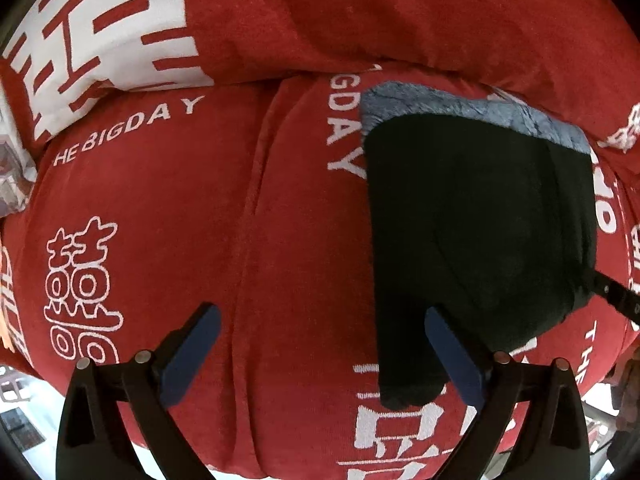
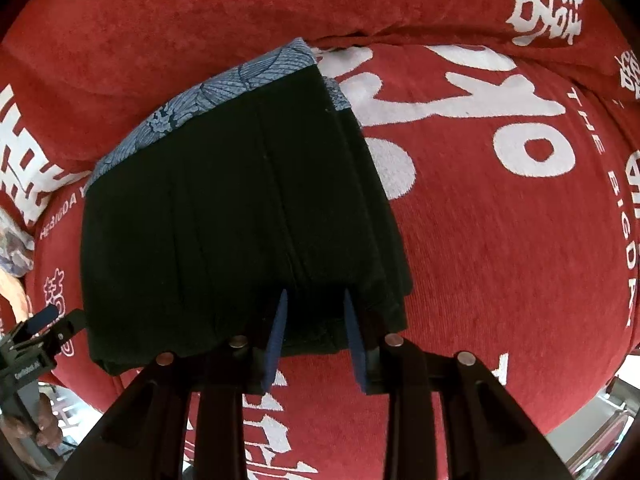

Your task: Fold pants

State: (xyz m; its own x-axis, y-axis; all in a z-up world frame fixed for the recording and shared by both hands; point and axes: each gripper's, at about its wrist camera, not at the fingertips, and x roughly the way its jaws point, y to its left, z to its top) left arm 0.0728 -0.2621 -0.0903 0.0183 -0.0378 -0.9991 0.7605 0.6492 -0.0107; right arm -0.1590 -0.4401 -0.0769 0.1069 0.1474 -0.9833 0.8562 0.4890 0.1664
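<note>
The black pants [image 2: 224, 208] lie folded into a thick rectangular stack with a blue-grey patterned band at the far end, on a red cover. In the left wrist view the pants [image 1: 480, 224] lie to the right. My left gripper [image 1: 320, 316] is open and empty, its right finger [image 1: 452, 356] touching the stack's near left corner. My right gripper [image 2: 314, 300] is partly closed around the near edge of the stack, fingers [image 2: 276, 340] on either side of a fold. The right gripper's arm [image 1: 616, 298] shows at the stack's right edge. The left gripper [image 2: 40, 320] shows at far left.
The red cover [image 1: 200, 220] with white characters and "THE BIGDAY" lettering drapes a cushioned seat and a raised backrest [image 2: 240, 8] behind the pants. A white-patterned cushion [image 1: 100, 40] sits at the far left. Floor [image 2: 600, 432] shows past the seat's front edge.
</note>
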